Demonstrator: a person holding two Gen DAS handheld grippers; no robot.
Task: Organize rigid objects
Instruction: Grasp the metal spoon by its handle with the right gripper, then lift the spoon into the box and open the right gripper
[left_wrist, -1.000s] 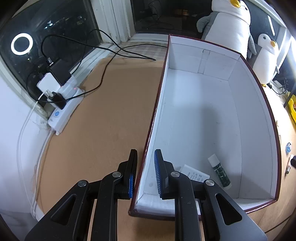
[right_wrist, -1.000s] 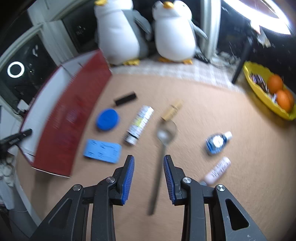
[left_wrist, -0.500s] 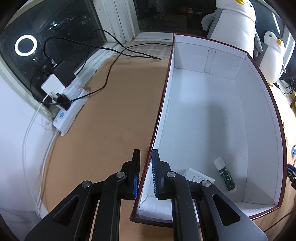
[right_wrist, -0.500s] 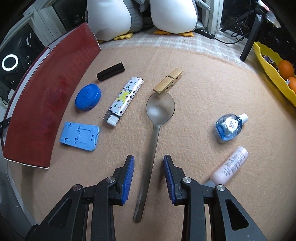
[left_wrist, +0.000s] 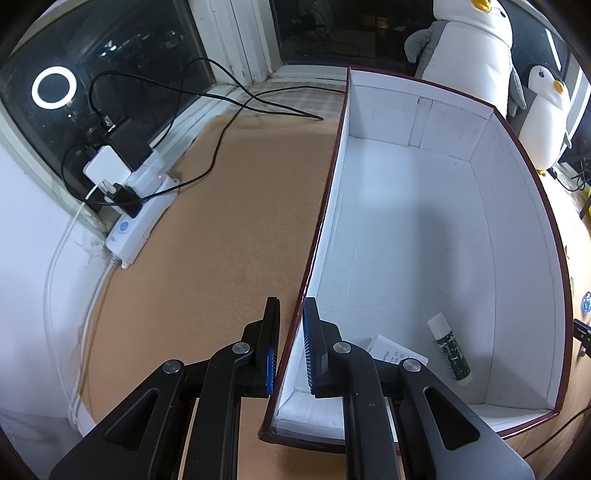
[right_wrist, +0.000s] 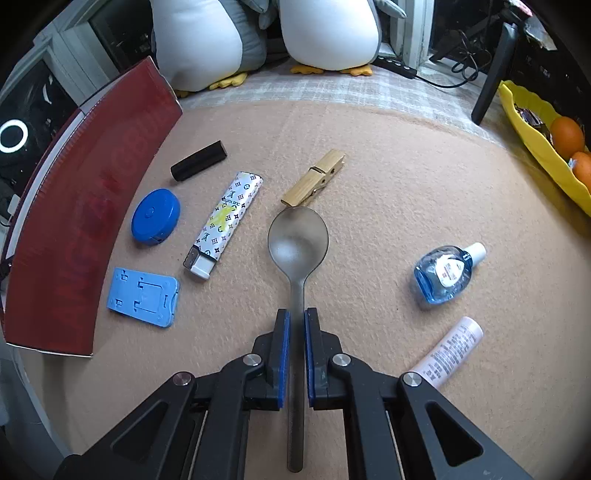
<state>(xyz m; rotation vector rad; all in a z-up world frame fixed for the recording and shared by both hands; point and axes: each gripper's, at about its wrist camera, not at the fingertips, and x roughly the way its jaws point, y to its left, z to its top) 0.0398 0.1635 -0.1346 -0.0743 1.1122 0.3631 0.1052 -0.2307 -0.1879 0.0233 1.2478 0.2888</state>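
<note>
My left gripper (left_wrist: 291, 325) is shut on the left wall of the maroon box (left_wrist: 325, 206), one finger outside and one inside. The white interior holds a green-labelled tube (left_wrist: 448, 349) and a white card (left_wrist: 395, 350). My right gripper (right_wrist: 296, 332) is shut on the handle of a metal spoon (right_wrist: 297, 243) that lies on the tan mat. Left of the spoon lie a patterned lighter (right_wrist: 225, 223), a blue round case (right_wrist: 156, 216), a blue flat stand (right_wrist: 143, 296), a black stick (right_wrist: 198, 160) and a wooden clothespin (right_wrist: 314, 178). The box also shows in the right wrist view (right_wrist: 85, 206).
A blue drop bottle (right_wrist: 445, 271) and a pink tube (right_wrist: 447, 350) lie right of the spoon. A yellow fruit bowl (right_wrist: 543, 147) sits at the far right. Two penguin plush toys (right_wrist: 325, 33) stand at the back. A power strip with cables (left_wrist: 136, 218) lies left of the box.
My right gripper has moved forward and down over the spoon and closed on its handle. My left gripper has closed on the box wall.
</note>
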